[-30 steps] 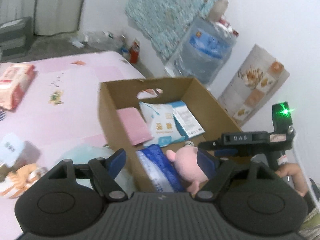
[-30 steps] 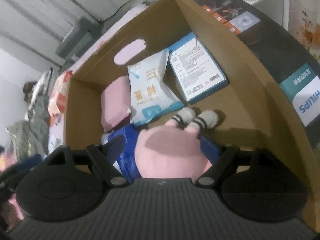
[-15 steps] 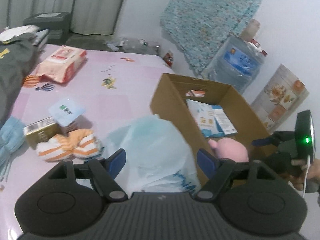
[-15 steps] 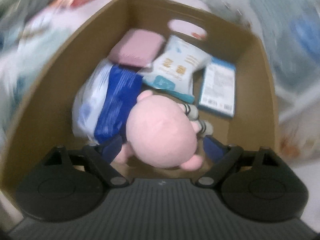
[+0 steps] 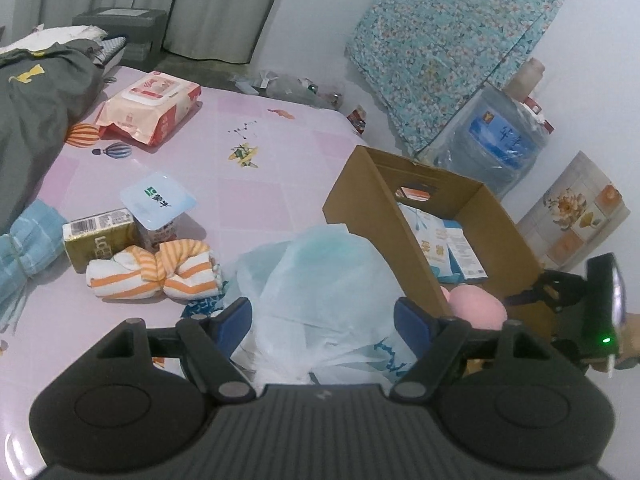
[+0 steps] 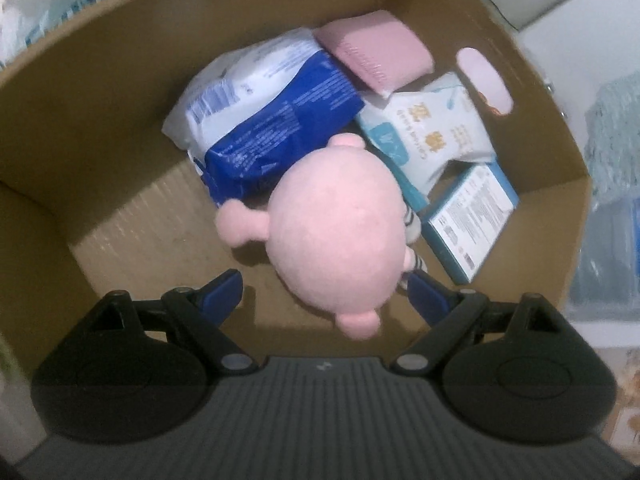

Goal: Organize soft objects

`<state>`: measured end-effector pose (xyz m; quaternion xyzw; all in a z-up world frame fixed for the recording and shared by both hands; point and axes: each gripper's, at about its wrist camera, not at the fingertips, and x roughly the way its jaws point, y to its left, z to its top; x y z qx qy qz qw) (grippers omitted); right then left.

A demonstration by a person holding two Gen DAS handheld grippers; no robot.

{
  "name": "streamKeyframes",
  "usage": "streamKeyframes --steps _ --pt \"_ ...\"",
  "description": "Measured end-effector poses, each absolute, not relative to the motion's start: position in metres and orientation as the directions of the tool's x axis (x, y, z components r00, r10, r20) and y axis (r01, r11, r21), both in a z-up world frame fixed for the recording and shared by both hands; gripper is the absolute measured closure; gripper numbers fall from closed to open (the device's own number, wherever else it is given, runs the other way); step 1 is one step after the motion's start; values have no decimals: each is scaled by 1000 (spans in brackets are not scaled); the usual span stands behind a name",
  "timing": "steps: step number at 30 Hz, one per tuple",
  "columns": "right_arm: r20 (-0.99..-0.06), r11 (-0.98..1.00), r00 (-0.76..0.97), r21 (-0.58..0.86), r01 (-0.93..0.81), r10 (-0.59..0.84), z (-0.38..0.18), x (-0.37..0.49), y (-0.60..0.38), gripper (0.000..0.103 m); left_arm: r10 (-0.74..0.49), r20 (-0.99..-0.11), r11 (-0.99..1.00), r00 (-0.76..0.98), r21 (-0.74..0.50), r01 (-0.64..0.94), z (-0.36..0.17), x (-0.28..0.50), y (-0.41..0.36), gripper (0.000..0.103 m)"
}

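A pale blue-white plastic bag [image 5: 316,276] lies on the pink bed sheet, close against the cardboard box [image 5: 376,216]. My left gripper [image 5: 324,320] is open around the bag, its blue pads on either side and not pressing. Over the box [image 6: 120,184] my right gripper [image 6: 324,296] is open, pointing steeply down. A pink plush toy [image 6: 336,236] lies free in the box, partly on a blue-and-white package [image 6: 272,128]. From the left wrist view the plush [image 5: 480,308] peeks over the box wall.
The box also holds a pink pack [image 6: 372,56], a white-teal pouch [image 6: 432,136] and a blue carton [image 6: 472,220]. On the bed lie an orange-striped towel [image 5: 152,272], a gold carton [image 5: 100,236], a cup [image 5: 158,204], a wipes pack [image 5: 148,108], blue cloth [image 5: 28,240] and a dark garment [image 5: 36,92].
My right gripper let go of the pink plush, which now lies in the box, and rolled around. My left gripper swung from the box to the plastic bag on the bed.
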<state>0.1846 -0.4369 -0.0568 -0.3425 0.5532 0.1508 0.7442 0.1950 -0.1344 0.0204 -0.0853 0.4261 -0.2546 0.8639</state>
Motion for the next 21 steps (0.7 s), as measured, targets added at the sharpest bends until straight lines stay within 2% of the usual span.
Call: streamKeyframes --steps 8,12,17,21 --pt "-893 694 416 -408 -593 -169 -76 197 -438 12 -509 -696 858 507 -361 366 20 195 -137 24" --pt "-879 758 458 -387 -526 -131 -67 198 -447 26 -511 -698 857 501 -366 363 19 196 -137 24" --pt "-871 908 491 -228 -352 -28 -45 204 -469 29 -515 -699 854 497 -366 370 18 196 -138 24" --pt "-861 995 503 33 -97 78 -24 210 -502 29 -517 -698 853 496 -369 369 18 196 -138 24"
